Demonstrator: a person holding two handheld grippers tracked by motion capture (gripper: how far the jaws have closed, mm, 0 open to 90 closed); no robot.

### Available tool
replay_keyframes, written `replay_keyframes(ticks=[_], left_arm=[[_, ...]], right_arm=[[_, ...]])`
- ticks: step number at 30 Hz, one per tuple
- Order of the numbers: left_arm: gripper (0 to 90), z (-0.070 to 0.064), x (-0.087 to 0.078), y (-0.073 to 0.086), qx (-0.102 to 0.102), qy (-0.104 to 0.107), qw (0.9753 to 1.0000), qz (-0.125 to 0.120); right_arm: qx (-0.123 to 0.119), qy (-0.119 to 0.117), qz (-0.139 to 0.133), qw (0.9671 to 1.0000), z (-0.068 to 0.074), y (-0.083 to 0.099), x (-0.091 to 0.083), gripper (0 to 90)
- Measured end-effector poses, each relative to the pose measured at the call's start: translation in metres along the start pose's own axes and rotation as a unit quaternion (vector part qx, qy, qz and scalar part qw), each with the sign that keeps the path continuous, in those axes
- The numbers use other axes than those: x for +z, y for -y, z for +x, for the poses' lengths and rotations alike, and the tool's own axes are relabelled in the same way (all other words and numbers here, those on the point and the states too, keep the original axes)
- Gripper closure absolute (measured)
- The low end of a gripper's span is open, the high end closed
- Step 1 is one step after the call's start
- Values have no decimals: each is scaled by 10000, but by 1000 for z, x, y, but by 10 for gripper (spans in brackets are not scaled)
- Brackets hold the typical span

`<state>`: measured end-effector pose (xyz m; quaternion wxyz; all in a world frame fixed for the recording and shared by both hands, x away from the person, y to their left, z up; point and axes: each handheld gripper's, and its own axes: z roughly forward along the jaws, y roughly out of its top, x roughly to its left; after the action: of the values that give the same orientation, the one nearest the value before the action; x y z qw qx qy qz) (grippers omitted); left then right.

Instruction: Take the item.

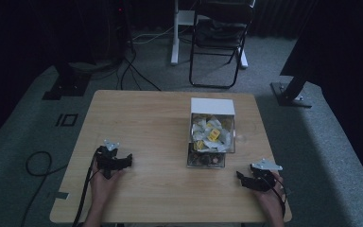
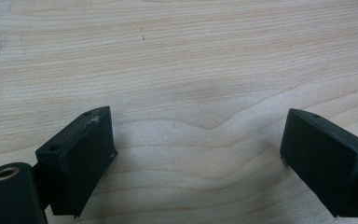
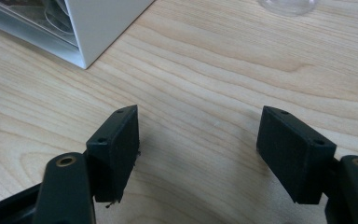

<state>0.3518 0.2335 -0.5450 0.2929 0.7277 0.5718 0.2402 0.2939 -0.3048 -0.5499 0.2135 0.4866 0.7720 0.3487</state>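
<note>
Jaws are spread wide and empty on the left gripper (image 1: 115, 158), held low over the wooden table (image 1: 142, 118); the 2-tier box of packets (image 1: 211, 135) is seen right of centre; the right gripper (image 1: 254, 179) is likewise parted nearby

Left claw (image 1: 115, 160) agape, right claw (image 1: 251, 179) agape

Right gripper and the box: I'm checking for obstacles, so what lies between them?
Bare wood. In the high view, nothing lies on the table between the right gripper and the box.
</note>
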Motion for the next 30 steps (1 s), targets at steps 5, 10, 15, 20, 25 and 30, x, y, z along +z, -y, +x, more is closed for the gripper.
replay_keyframes(ticks=[5,10,15,20,25,30], left_arm=[[107,0,-1,1,-24,-27,10000,-1],[107,0,-1,2,-31,-32,10000,1],[107,0,-2,1,-31,-30,10000,4],[107,0,-1,1,-31,-30,10000,2],[107,0,-1,1,-32,-31,10000,2],[107,0,-1,1,-32,-30,10000,2]], right_arm=[[13,15,15,10000,0,0,0,294],[29,33,58,10000,1,-2,0,296],[47,57,89,9999,1,-2,0,303],[127,86,111,9998,1,-3,-2,333],[65,90,159,9998,8,-4,-5,356],[-57,88,29,9999,16,-8,-11,394]])
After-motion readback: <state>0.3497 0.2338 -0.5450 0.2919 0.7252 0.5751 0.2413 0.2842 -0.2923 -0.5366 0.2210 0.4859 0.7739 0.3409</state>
